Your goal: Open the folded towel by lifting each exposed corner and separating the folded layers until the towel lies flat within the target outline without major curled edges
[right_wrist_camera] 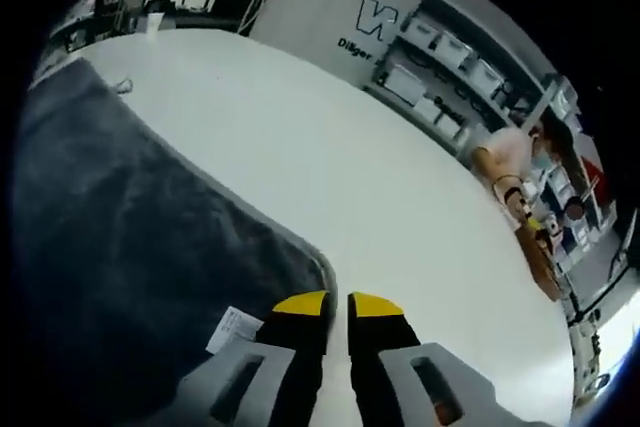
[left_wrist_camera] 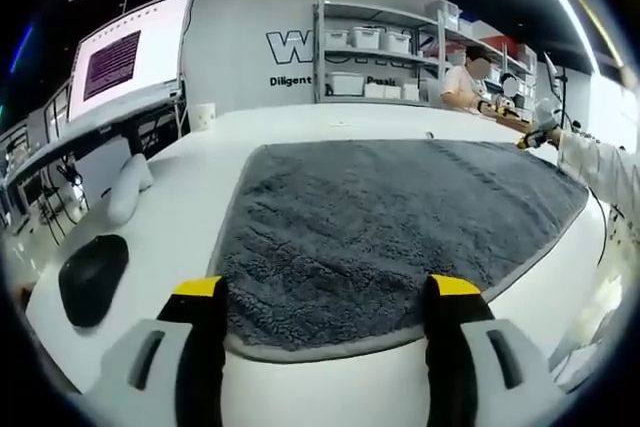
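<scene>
The grey fleecy towel [left_wrist_camera: 385, 232] lies spread over the white bench [left_wrist_camera: 170, 217], soft, limp and light. Your left gripper [left_wrist_camera: 328, 292] is spread wide at its near hem. Your right gripper [right_wrist_camera: 338, 304], nearly pressed together, sits beside a rounded corner; pinch that hem.

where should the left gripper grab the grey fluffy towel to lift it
Grip the grey fluffy towel at its near hemmed edge, coming in low from the front. That edge lies flat on the white table between the open jaws of the left gripper, probably the easiest layer to pinch.
</scene>
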